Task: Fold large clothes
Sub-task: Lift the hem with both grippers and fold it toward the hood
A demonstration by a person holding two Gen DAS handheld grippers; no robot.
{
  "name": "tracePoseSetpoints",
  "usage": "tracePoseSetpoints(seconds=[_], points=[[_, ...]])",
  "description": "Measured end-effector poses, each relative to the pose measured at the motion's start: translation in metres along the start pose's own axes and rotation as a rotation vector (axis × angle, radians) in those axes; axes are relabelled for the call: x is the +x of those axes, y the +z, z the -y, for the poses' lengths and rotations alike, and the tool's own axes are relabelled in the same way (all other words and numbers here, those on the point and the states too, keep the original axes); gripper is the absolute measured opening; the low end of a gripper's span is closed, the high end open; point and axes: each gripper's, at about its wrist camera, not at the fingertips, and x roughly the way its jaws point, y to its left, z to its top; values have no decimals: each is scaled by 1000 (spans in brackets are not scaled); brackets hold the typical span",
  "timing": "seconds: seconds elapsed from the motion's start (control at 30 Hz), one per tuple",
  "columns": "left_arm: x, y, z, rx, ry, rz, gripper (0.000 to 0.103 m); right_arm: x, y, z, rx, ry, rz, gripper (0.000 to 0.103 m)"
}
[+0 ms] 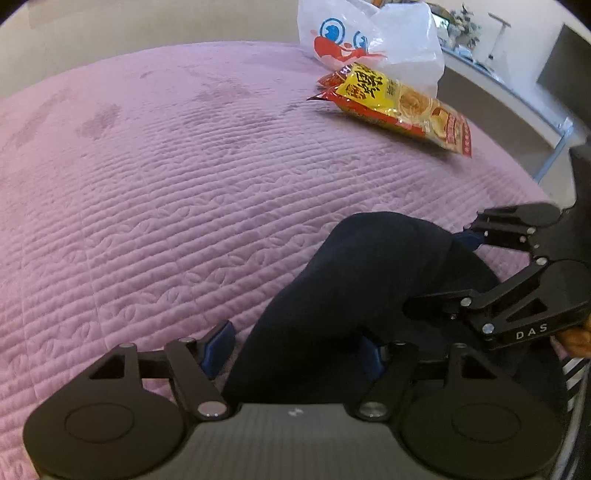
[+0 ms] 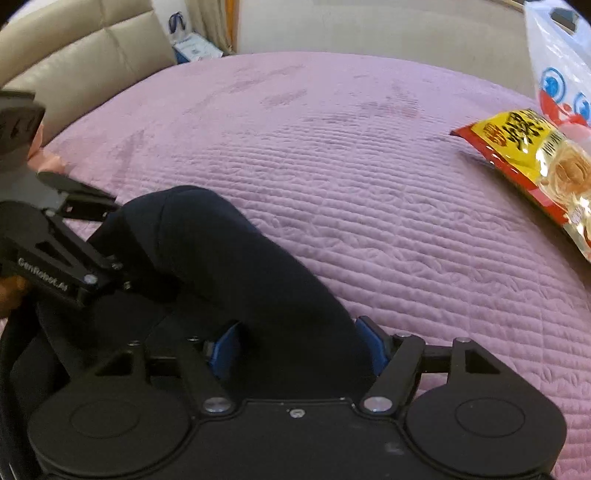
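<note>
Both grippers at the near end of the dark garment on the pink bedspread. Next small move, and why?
Probably close both grippers on the fabric. The dark garment lies bunched on the pink bedspread, and its cloth sits between the spread fingers of the left gripper and the right gripper, neither visibly pinching it. A grip has to come before any lifting or folding; the snack packet lies well clear.

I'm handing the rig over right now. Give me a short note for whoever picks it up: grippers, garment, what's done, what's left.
Left gripper: jaws open, dark garment between the blue pads, not clamped.
Right gripper: jaws open, same garment between its pads, not clamped.
Garment: bunched in a rounded hump on the pink quilt, near edge.
Snack packet and plastic bag lie far right, apart from the garment.
Done: no tidy fold visible.
Left: spread, fold, flatten.
</note>
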Motion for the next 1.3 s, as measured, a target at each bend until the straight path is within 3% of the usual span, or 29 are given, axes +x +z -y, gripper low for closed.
tracePoseSetpoints(seconds=[0.03,0.07,0.1,0.13,0.17,0.3,0.43,0.6,0.7,0.83,1.0,1.1,1.17,1.23,1.3], points=[[-4,-2,4,24,18,10,57,0,-1,-3,-21,-5,4,71],[-6,-3,9,42,16,20,35,1,-2,-4,-32,-5,8,56],[-10,-4,14,48,6,27,17,0,-3,-6,-35,-4,14,49],[-15,-5,21,64,23,43,14,-2,-4,-8,-37,2,19,25],[-23,-9,28,88,42,72,10,-6,-5,-13,-58,-3,27,13],[-84,-42,52,40,42,223,8,-49,-22,-44,-188,-64,134,12],[-155,-78,91,51,48,327,7,-124,-47,-65,-205,-87,271,10],[-236,-115,149,116,86,407,7,-219,-93,-119,-365,-183,424,10],[-276,-139,177,132,103,413,7,-263,-119,-147,-400,-192,476,10],[-305,-183,210,138,98,343,7,-301,-161,-181,-453,-193,493,10],[-287,-256,246,137,134,122,10,-307,-233,-215,-538,-199,408,10],[-263,-304,257,84,127,-5,21,-297,-277,-235,-598,-182,323,12],[-250,-333,260,50,109,-105,29,-286,-306,-244,-643,-166,213,21],[-241,-356,256,-3,82,-226,30,-280,-329,-247,-655,-109,78,21],[-246,-367,255,-19,85,-269,30,-284,-345,-245,-643,-73,-2,21]])
